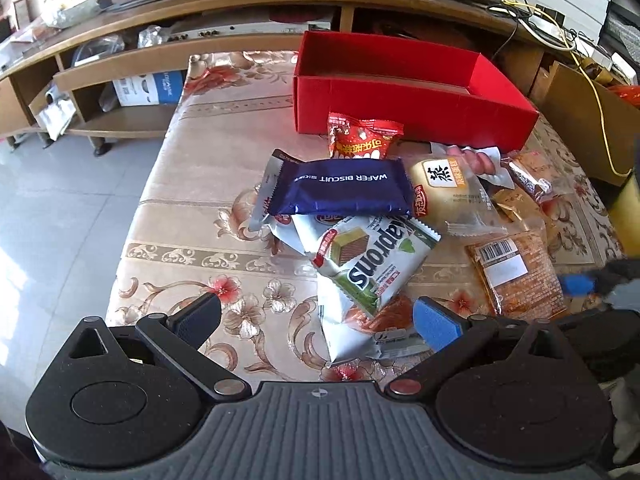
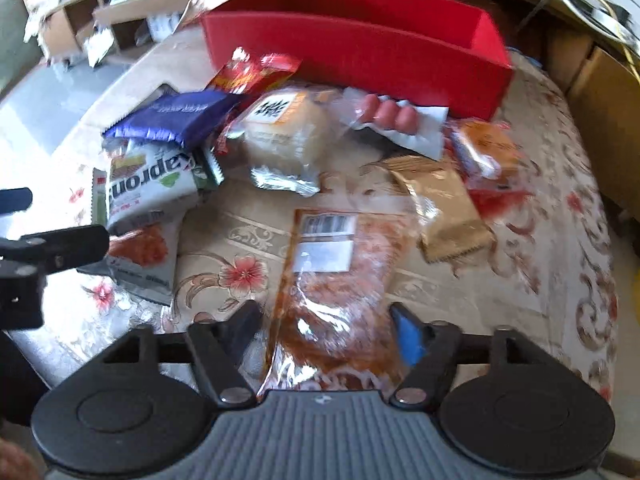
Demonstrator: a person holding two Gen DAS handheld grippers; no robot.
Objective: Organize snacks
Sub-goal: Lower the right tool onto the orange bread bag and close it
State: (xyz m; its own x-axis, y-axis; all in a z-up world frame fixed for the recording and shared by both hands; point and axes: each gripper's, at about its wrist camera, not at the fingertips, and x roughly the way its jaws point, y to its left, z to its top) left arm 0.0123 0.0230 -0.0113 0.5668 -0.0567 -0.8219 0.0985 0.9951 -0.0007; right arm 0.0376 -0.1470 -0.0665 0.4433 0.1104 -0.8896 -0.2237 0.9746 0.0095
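A pile of snack packs lies on the floral table in front of a red box (image 1: 412, 92), which looks empty where its inside shows. In the left wrist view my left gripper (image 1: 318, 320) is open, its jaws on either side of a silver pack (image 1: 352, 332) under the Kaprons wafer pack (image 1: 372, 256). A blue wafer biscuit pack (image 1: 340, 188) lies beyond. In the right wrist view my right gripper (image 2: 326, 332) is open, its jaws on either side of an orange clear pack with a barcode (image 2: 336, 280). The red box (image 2: 360, 56) stands behind.
Other snacks lie about: a red pack (image 1: 360, 140), a yellow bun pack (image 1: 444, 192), sausages (image 2: 388, 116), a gold pack (image 2: 444, 204). A wooden shelf unit (image 1: 120, 60) with cables stands behind the table. The left gripper shows at the left edge of the right wrist view (image 2: 40, 248).
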